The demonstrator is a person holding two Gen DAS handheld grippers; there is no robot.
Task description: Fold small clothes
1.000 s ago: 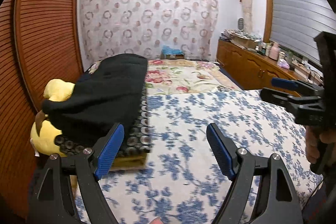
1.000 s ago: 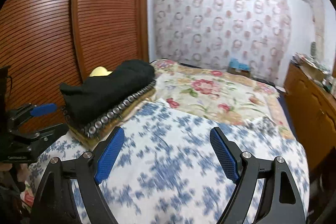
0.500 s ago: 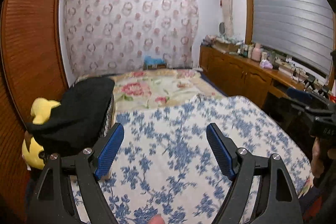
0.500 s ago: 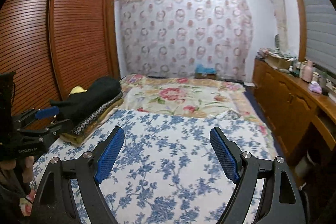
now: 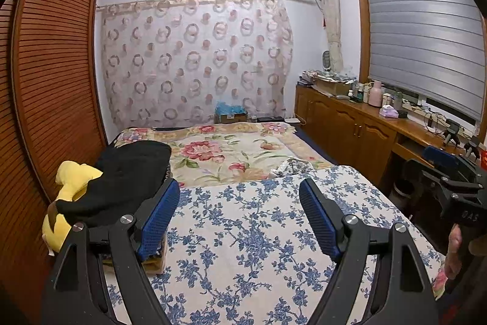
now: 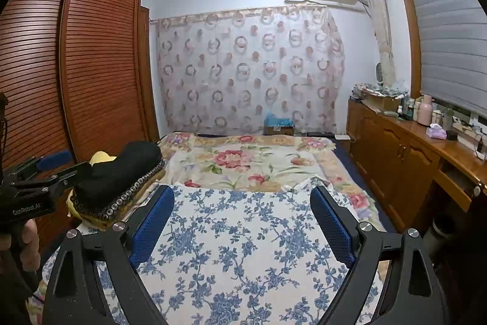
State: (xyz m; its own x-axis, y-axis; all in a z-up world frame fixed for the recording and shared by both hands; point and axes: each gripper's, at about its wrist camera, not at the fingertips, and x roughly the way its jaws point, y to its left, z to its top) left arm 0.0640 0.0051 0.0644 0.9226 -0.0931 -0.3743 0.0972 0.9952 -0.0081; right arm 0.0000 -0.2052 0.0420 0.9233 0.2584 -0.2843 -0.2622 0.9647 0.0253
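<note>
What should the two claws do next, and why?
Probably lower toward the blue-flowered sheet and look for a small garment. Both the left claw and the right claw hold nothing, the right one's jaws still opening, and only the black garment piled at the bed's left edge shows.

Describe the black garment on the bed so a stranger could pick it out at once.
Start at the slatted wooden wardrobe along the bed's left side. Against it, at the edge of the blue-flowered sheet, a stack of bedding lies, and the black garment is heaped on top. It is the only plain dark cloth there, draped over a yellow plush toy and a bead-edged mat.
</note>
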